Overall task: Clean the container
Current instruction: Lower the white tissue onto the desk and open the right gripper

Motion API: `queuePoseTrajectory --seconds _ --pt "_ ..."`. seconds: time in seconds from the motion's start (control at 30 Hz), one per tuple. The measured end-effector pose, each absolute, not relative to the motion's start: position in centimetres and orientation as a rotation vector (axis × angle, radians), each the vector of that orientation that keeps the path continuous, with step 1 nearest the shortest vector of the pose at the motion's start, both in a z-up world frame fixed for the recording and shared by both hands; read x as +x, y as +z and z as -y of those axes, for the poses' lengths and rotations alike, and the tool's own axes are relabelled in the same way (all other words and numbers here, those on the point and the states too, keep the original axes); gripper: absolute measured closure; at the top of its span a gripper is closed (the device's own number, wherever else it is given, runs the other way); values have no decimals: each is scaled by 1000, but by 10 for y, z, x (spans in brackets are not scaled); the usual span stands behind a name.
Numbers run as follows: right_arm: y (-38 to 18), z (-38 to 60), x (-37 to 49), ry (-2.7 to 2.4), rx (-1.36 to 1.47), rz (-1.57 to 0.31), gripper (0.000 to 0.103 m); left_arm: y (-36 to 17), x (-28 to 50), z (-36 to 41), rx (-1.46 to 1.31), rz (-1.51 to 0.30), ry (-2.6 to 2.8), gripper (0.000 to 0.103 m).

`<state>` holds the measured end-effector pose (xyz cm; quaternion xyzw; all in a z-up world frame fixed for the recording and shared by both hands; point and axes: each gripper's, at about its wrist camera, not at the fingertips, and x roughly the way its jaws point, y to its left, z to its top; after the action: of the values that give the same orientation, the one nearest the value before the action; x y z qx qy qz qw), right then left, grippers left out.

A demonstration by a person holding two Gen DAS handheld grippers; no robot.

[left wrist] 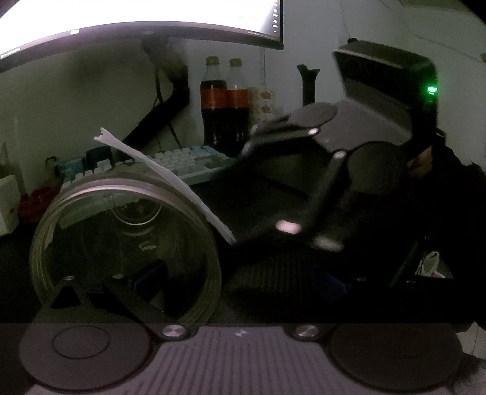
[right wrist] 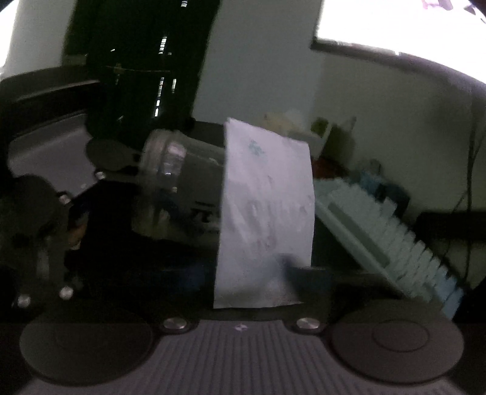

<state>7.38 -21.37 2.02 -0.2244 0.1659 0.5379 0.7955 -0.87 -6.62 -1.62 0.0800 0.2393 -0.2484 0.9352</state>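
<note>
A clear glass jar point(left wrist: 127, 243) lies on its side in my left gripper point(left wrist: 121, 291), base toward the camera, held above the dark desk. My left gripper is shut on the jar. A white paper sheet point(left wrist: 170, 182) rests against the jar's upper right side. My right gripper point(left wrist: 303, 234) comes in from the right and is shut on the paper's lower end. In the right wrist view the paper point(right wrist: 267, 212) stands up from my right gripper point(right wrist: 258, 300) and covers the jar point(right wrist: 182, 188). The left gripper's body point(right wrist: 45, 182) is behind the jar.
A pale keyboard point(left wrist: 182, 161) lies on the desk behind the jar, also seen in the right wrist view point(right wrist: 395, 237). Two cola bottles point(left wrist: 224, 106) stand behind it. A bright monitor point(left wrist: 136, 18) hangs above. A red object point(left wrist: 36, 200) and a white box point(left wrist: 7, 200) sit at left.
</note>
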Motion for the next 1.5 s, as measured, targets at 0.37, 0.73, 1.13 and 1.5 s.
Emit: queuePoseTrajectory --seconds 0.37,0.73,1.13,1.5 --pt "30 309 102 1014 575 -625 97 -7 -4 60 37 -515 -511 1" --pt "27 301 54 636 210 -599 47 -8 -3 66 76 -517 -492 1" --pt "38 280 50 503 -114 -507 37 -10 -8 69 109 -514 -492 1" --pt "14 234 81 615 -237 -685 95 -12 -11 71 127 -500 -499 1"
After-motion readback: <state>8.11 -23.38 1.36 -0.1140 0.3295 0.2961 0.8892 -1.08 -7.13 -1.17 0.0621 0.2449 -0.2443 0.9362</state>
